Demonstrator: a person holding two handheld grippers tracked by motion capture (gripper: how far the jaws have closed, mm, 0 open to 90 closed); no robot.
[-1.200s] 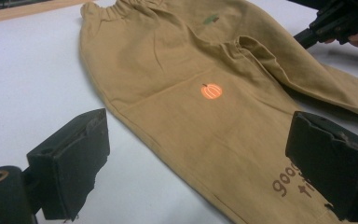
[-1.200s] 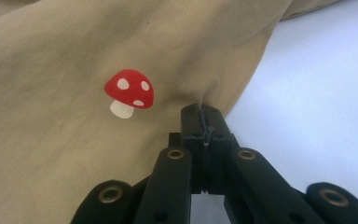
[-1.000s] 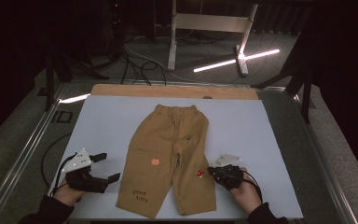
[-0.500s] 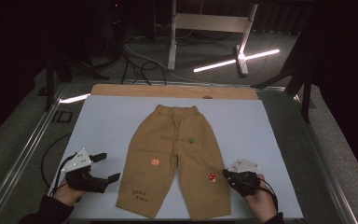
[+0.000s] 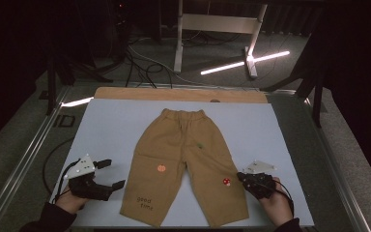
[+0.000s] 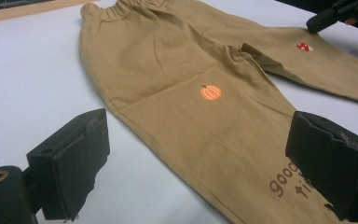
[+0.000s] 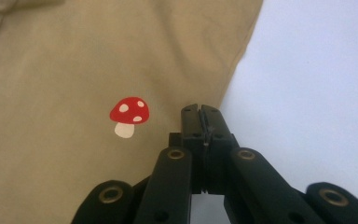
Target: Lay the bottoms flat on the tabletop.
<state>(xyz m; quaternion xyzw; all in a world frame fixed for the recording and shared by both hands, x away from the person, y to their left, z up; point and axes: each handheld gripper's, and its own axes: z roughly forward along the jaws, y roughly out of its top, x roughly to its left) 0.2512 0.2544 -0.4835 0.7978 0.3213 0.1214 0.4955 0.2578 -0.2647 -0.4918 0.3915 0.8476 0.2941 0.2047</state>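
Trousers (image 5: pixel 188 166) lay flat mid-table (image 5: pixel 106 121), waistband toward 12 o'clock, legs toward 6. Left gripper (image 5: pixel 110 174) sat at the trousers' 9 o'clock, jaws wide apart. Right gripper (image 5: pixel 241 178) sat at their 4 o'clock, jaws pressed together, holding nothing, beside the mushroom (image 7: pixel 129 115).

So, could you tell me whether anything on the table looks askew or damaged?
Nothing stands out. The tan trousers lie flat and face up on the table, legs spread, with no tears or spills visible.
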